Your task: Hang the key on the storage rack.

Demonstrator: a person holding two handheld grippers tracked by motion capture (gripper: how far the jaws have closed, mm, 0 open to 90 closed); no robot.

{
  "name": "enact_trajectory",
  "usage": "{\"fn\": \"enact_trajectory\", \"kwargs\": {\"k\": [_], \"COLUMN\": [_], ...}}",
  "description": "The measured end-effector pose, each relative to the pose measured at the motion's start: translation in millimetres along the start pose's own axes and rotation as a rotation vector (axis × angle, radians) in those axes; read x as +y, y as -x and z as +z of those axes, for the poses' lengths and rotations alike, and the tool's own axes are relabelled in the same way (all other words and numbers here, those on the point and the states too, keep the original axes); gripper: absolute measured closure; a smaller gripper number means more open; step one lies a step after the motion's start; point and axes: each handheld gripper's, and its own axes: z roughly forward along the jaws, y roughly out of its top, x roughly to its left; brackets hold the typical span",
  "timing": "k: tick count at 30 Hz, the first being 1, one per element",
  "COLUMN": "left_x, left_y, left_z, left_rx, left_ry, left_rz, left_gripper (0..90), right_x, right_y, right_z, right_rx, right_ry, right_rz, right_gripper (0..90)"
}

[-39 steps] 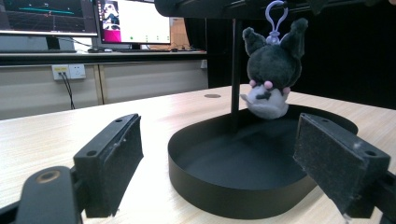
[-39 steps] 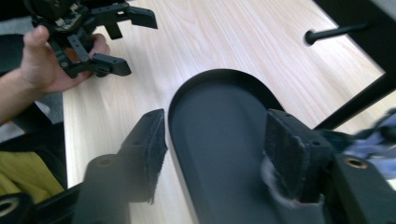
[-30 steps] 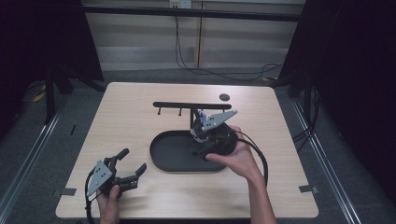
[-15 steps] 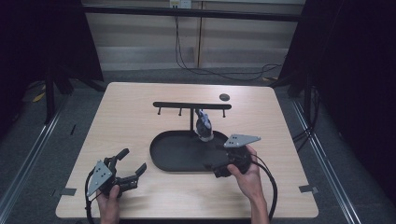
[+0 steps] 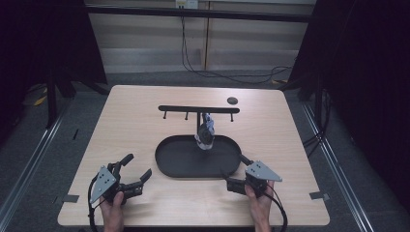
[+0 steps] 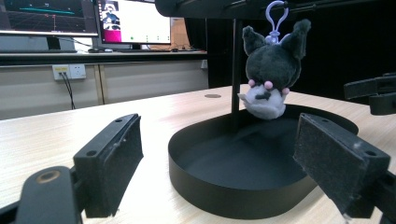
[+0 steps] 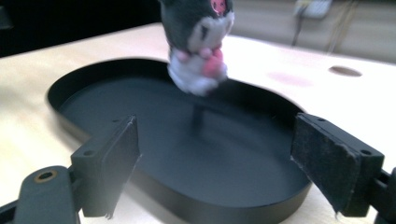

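A dark grey and white plush keychain (image 5: 205, 133) hangs by its purple clip from the black T-shaped stand (image 5: 198, 109), above the black oval tray (image 5: 169, 166). My right gripper (image 5: 236, 171) rests open at the tray's front right, apart from the plush. In the right gripper view the plush (image 7: 198, 42) dangles beyond the open jaws, over the tray (image 7: 187, 154). My left gripper (image 5: 137, 166) lies open at the front left of the table with nothing between its jaws. In the left gripper view the plush (image 6: 268, 79) and the tray (image 6: 224, 186) are ahead.
A small dark disc (image 5: 232, 100) lies on the table behind the stand's right end. The stand's crossbar carries a few short pegs. Bare tabletop (image 5: 121, 121) lies left of the tray. Monitors stand on a desk (image 6: 93, 49) beyond the table.
My right gripper let go of the plush at the stand and drew back to the table's front right. The plush stays hanging. The left gripper has not moved.
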Motion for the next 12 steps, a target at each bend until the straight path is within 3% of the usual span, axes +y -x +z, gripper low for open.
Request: {"fn": "enact_trajectory", "kwargs": {"k": [3,5,9,12], "left_x": [-0.1,-0.1,-0.1,-0.2], "left_y": [0.2,0.2,0.4,0.4], "left_z": [-0.1,-0.1,0.0,0.0], "left_rx": [0.003,0.004,0.001,0.001], "left_ry": [0.001,0.001,0.001,0.002], "left_rz": [-0.001,-0.001,-0.003,-0.004], "left_gripper": [15.2,15.2,15.2,15.2], "right_x": [-6.0,-8.1,-16.9,-18.0], "right_y": [-2.4,-4.6,-4.5,-7.7], "right_z": [-2.1,-5.5,-19.5,-21.9], "right_rx": [-0.014,-0.020,-0.007,-0.020], "right_ry": [0.100,0.140,0.304,0.330], "right_rz": [0.040,0.020,0.013,-0.026], "right_gripper": [13.6,13.6,13.4,13.4]}}
